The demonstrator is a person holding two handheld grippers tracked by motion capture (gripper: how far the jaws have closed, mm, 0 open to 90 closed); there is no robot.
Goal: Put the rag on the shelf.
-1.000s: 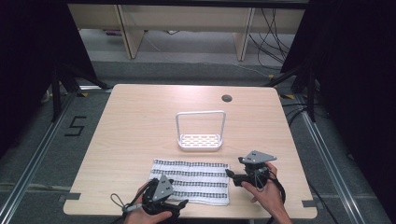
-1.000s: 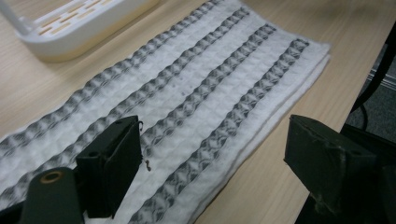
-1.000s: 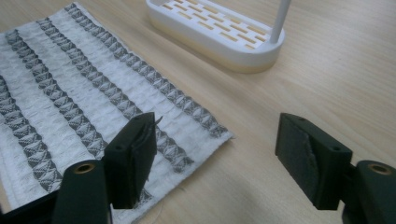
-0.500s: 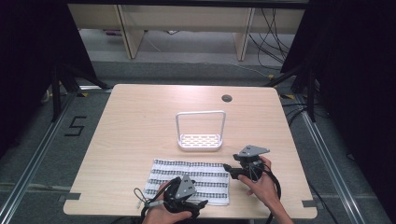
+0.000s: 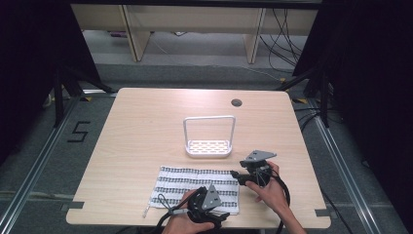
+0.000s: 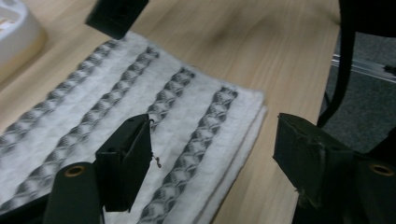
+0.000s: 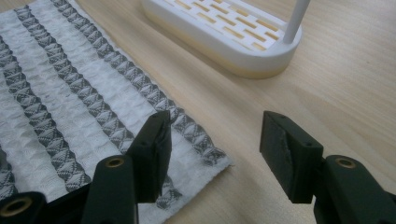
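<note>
Both grippers (image 6: pixel 212 154) (image 7: pixel 212 154) straddle corners of the striped towel (image 5: pixel 195 183).

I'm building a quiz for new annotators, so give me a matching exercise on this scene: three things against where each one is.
Things:
1. striped towel
2. white rack
3. right gripper

Places:
A. upright at mid-table, beyond the cloth
B. jaws open at the cloth's far right corner
C. flat along the table's near edge

Pairs: 1-C, 2-A, 3-B
</note>
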